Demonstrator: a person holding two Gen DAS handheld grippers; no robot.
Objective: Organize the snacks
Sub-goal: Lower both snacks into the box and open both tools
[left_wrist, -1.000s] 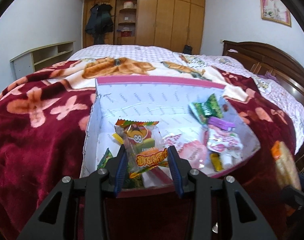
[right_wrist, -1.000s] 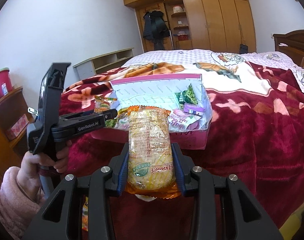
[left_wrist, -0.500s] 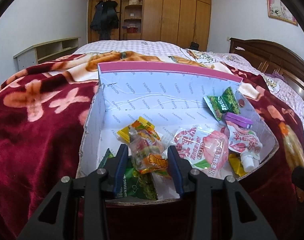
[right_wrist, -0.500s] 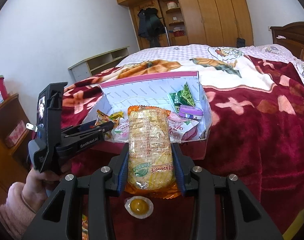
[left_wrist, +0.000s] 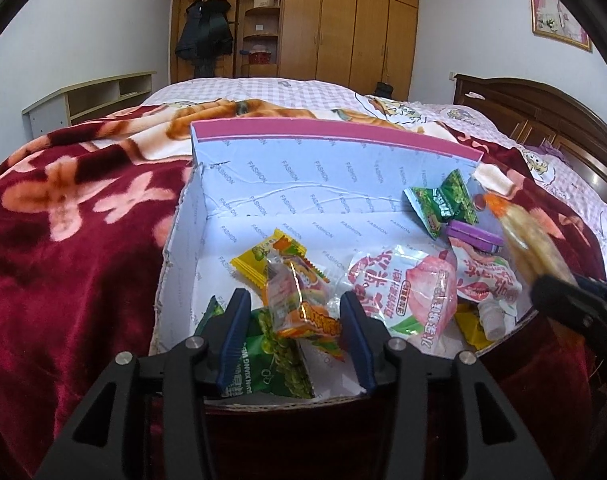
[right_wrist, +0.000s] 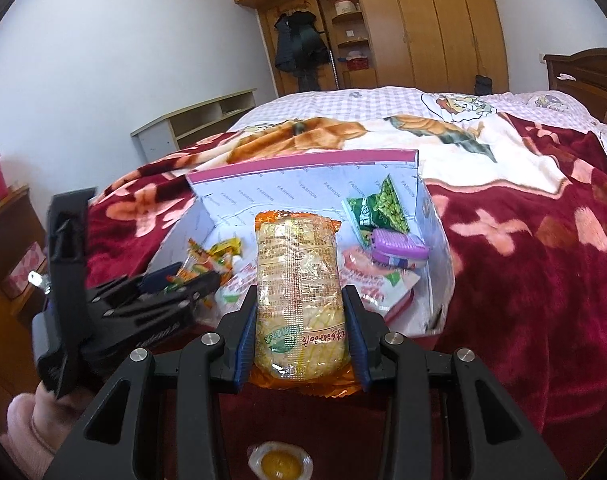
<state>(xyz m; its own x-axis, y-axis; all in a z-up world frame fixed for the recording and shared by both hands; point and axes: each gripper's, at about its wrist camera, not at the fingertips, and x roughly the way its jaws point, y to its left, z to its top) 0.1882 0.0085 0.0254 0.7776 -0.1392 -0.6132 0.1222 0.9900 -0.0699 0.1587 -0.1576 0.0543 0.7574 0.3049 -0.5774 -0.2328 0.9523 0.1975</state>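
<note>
A pink-rimmed cardboard box (left_wrist: 335, 136) lies open on the bed and holds several snack packets. My left gripper (left_wrist: 295, 320) is open over the box's near edge; a small orange candy packet (left_wrist: 303, 304) lies loose between its fingers on a green pea packet (left_wrist: 271, 356). My right gripper (right_wrist: 301, 320) is shut on a long yellow cracker packet (right_wrist: 299, 280) and holds it just in front of the box (right_wrist: 303, 160). The cracker packet also shows at the right of the left wrist view (left_wrist: 531, 240).
The box stands on a dark red flowered blanket (left_wrist: 63, 240). In it lie a pink peach packet (left_wrist: 407, 296), a green packet (left_wrist: 439, 200) and a purple case (right_wrist: 399, 248). A small round yellow jelly (right_wrist: 281, 464) lies on the blanket under my right gripper.
My left gripper has lowered the orange candy packet into the box and opened, letting it go. My right gripper has carried the cracker packet closer to the box.
</note>
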